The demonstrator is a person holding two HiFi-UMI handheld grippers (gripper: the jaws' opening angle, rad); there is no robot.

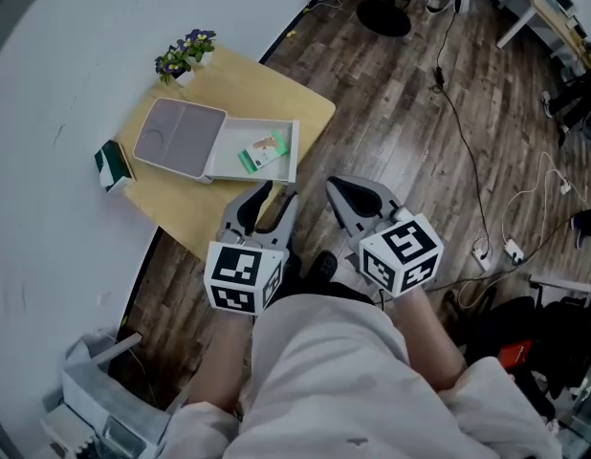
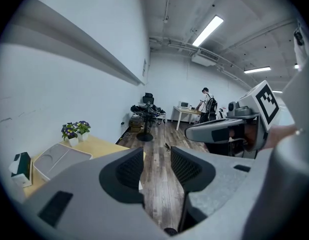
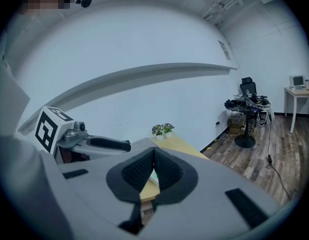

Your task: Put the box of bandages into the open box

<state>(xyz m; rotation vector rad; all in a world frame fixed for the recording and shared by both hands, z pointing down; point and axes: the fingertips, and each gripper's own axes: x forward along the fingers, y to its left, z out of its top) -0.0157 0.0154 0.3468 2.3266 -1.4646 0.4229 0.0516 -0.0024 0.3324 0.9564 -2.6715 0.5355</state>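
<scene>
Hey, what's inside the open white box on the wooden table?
A small green-and-white cardboard box lies inside the open white box; whatever sits beneath it is covered.

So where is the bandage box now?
In the head view, the bandage box lies in the open box on the table, right of its lid, just beyond the jaws of the left gripper.

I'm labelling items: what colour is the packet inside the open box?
The packet is green and white; head view shows it best.
</scene>
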